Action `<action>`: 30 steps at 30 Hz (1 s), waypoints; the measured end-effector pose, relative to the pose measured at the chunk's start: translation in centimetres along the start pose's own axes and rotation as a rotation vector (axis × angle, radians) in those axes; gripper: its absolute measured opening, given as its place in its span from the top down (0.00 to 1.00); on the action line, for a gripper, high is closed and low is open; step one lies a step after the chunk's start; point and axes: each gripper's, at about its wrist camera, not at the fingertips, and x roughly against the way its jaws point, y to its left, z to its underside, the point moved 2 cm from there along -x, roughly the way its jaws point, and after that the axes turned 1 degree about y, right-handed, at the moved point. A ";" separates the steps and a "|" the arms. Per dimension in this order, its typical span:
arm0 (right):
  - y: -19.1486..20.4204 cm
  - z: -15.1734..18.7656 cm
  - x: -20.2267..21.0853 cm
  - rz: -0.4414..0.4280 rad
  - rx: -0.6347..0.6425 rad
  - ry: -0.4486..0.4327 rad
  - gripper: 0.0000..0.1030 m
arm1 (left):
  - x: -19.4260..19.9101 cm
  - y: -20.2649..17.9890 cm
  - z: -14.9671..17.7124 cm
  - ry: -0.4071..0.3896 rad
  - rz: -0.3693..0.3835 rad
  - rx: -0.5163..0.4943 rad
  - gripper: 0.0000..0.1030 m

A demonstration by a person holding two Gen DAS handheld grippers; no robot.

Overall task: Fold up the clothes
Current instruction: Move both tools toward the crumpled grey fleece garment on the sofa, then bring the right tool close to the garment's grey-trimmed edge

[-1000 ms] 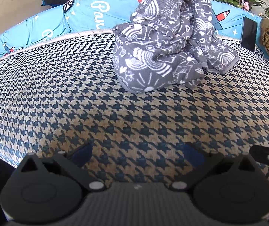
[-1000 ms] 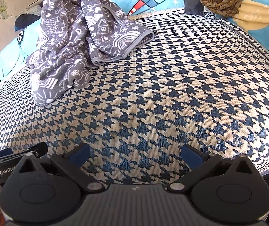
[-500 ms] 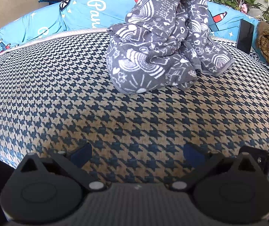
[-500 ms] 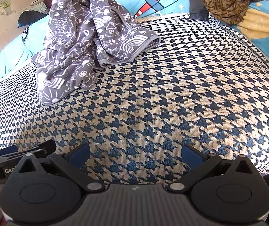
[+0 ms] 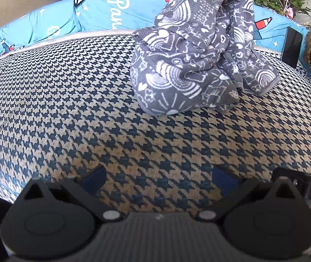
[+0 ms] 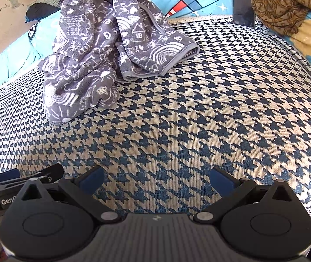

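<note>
The left claw [image 5: 158, 178] stands wide with nothing between its blue pads, low over the near edge of the houndstooth cushion [image 5: 68, 100]; the right claw [image 6: 155, 179] is just as wide and empty, beside it over the same near edge. Over the last second both views have drawn a little nearer to the grey patterned fleece garment [image 5: 199, 61], which fills more of each picture than it did, while the heap itself has kept its shape. I judge this an approach toward the garment, with no grip taken by either claw.

The garment sits at the far edge of the cushion, right of the middle in the left view, piled up against the blue printed backrest [image 5: 103, 11]. It is crumpled, not folded: thick fleece, dark grey with white doodles of rainbows, hearts and houses, bunched into a tall mound. One bound hem [image 6: 177, 63] spreads flat toward the right side, and a rounded lobe bulges toward the near edge. No sleeve or collar can be told apart. A dark phone [image 6: 242, 6] leans at the far right corner, beside a brown patterned cloth [image 6: 286, 2].
</note>
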 end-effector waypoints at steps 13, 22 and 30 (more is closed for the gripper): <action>1.1 -4.0 -1.5 0.002 0.065 -0.019 0.00 | -0.5 -0.9 -4.0 -0.019 -0.029 -0.032 0.00; 1.2 -6.8 -2.1 0.056 0.122 -0.070 0.00 | -0.9 -1.4 -7.1 -0.037 -0.035 -0.097 0.00; 1.3 -9.0 -2.6 0.094 0.160 -0.112 0.00 | -1.6 -0.8 -10.3 -0.053 -0.037 -0.100 0.00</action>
